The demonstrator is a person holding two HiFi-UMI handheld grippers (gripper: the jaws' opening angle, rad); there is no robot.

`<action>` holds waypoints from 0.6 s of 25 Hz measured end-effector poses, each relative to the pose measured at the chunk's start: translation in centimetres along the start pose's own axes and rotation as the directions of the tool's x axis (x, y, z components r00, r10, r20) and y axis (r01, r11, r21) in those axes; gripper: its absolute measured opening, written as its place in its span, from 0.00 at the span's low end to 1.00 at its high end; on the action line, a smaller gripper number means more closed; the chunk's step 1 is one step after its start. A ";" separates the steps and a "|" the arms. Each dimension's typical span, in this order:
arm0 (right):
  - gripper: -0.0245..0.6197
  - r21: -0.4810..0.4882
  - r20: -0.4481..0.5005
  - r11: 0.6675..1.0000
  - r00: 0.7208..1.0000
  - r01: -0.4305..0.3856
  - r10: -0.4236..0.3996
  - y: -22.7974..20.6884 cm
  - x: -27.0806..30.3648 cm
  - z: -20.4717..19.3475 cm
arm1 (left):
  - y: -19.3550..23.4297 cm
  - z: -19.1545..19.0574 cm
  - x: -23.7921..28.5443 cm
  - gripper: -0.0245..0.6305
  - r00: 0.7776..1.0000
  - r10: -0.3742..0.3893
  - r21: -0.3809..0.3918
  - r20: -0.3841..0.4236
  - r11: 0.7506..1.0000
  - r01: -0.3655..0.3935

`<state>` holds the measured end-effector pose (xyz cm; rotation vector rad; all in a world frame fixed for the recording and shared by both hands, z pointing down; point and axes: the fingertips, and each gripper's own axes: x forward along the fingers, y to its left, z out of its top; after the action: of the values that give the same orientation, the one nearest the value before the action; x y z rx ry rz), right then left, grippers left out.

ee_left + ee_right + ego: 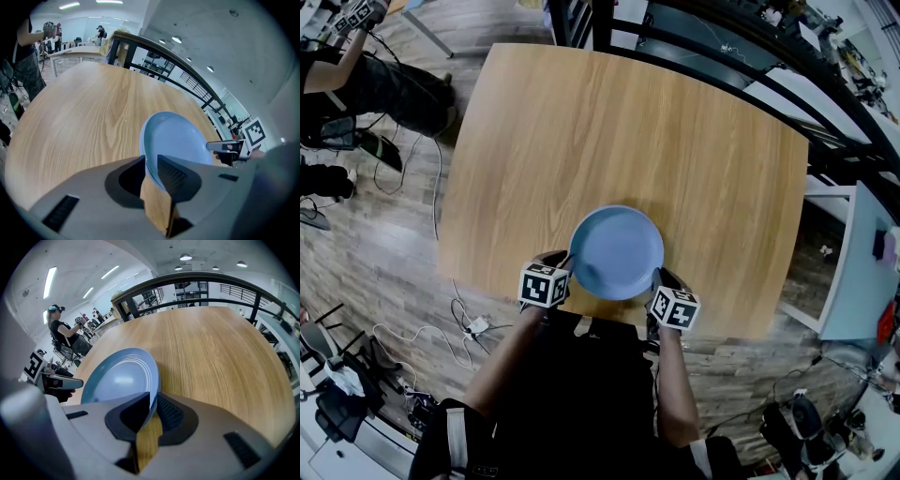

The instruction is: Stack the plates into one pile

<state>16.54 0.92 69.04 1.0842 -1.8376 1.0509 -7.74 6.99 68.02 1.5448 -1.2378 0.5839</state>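
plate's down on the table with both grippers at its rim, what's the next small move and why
Probably slide the left gripper straight back off the blue plate. The plate seems to lie flat on the wooden table, and this gripper's jaws stand apart around its rim, so it looks free. The right gripper could follow.

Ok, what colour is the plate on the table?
The plate is plain light blue; the head view shows it best.
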 end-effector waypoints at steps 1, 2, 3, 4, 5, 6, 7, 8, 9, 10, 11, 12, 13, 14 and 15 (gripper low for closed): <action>0.10 -0.001 0.005 1.000 1.000 0.002 -0.002 0.0 -0.1 0.1 | 0.0 0.1 -0.1 0.18 1.000 0.000 0.002 0.005 1.000 0.000; 0.10 -0.001 0.011 1.000 1.000 0.003 -0.003 0.0 -0.3 0.1 | -0.1 0.1 -0.3 0.18 1.000 -0.001 0.003 0.010 1.000 0.001; 0.11 -0.001 0.018 1.000 1.000 0.005 -0.005 0.0 -0.4 0.2 | -0.2 0.2 -0.4 0.18 1.000 -0.002 0.004 0.015 1.000 0.002; 0.11 -0.001 0.026 1.000 1.000 0.007 -0.007 0.0 -0.6 0.3 | -0.3 0.2 -0.6 0.18 1.000 -0.004 0.006 0.021 1.000 0.004; 0.11 -0.001 0.035 1.000 0.999 0.008 -0.008 0.1 -0.8 0.5 | -0.3 0.3 -0.8 0.18 1.000 -0.006 0.008 0.027 1.000 0.006; 0.11 -0.002 0.044 1.000 0.999 0.010 -0.010 0.2 -1.0 0.7 | -0.3 0.4 -1.0 0.18 0.999 -0.008 0.010 0.033 1.000 0.008; 0.11 -0.003 0.052 1.000 0.999 0.011 -0.011 0.3 -1.2 0.9 | -0.3 0.6 -1.2 0.18 0.999 -0.009 0.012 0.039 1.000 0.009; 0.11 -0.005 0.060 1.000 0.998 0.013 -0.012 0.4 -1.4 1.1 | -0.3 0.7 -1.4 0.18 0.999 -0.010 0.015 0.046 1.000 0.009; 0.11 -0.007 0.068 1.000 0.998 0.014 -0.014 0.4 -1.6 1.2 | -0.4 0.8 -1.6 0.18 0.999 -0.009 0.017 0.052 1.000 0.008; 0.11 -0.009 0.077 1.000 0.997 0.016 -0.015 0.5 -1.9 1.4 | -0.5 1.0 -1.9 0.18 0.998 -0.010 0.021 0.060 1.000 0.008; 0.11 -0.010 0.087 1.000 0.996 0.017 -0.016 0.6 -2.2 1.6 | -0.6 1.2 -2.1 0.18 0.997 -0.011 0.024 0.070 1.000 0.010; 0.11 -0.012 0.099 1.000 0.995 0.020 -0.019 0.7 -2.5 1.8 | -0.8 1.4 -2.4 0.18 0.997 -0.014 0.027 0.081 1.000 0.012; 0.11 -0.013 0.112 1.000 0.993 0.023 -0.022 0.8 -2.9 2.0 | -0.9 1.7 -2.8 0.18 0.996 -0.017 0.030 0.093 0.999 0.014; 0.11 -0.013 0.126 1.000 0.992 0.026 -0.024 1.0 -3.3 2.3 | -1.0 2.0 -3.1 0.18 0.994 -0.019 0.032 0.106 0.999 0.016; 0.10 -0.014 0.141 1.000 0.990 0.027 -0.025 1.2 -3.7 2.7 | -1.1 2.4 -3.5 0.18 0.993 -0.020 0.034 0.120 0.999 0.016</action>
<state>16.24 -0.02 64.45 1.1964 -1.9338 0.9649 -8.49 6.18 63.77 1.6375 -1.3085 0.5084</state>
